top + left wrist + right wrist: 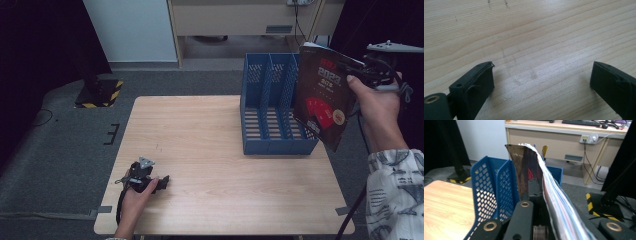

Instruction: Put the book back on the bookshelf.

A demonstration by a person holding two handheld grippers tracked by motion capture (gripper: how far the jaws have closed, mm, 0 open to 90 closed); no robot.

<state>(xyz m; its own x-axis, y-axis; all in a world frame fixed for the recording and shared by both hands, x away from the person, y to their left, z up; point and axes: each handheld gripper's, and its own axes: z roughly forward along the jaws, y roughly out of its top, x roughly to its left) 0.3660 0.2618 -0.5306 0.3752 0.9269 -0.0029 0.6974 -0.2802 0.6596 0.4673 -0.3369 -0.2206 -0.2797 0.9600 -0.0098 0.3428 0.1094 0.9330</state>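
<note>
magazine held up beside a blue file rack

pale wooden tabletop (pixel 210 150) is standing on grey carpet, with a blue three-slot file rack (pixel 272 107) sitting upright at its far right corner. the right tool (pixel 362 70) is clamping its jaws on the edge of a dark magazine (pixel 322 97) with red and white print, holding it in the air, tilted, just in front of the rack's right end. the left tool (pixel 162 182) is resting low at the near left part of the tabletop, its jaws standing wide apart over bare wood.
</note>
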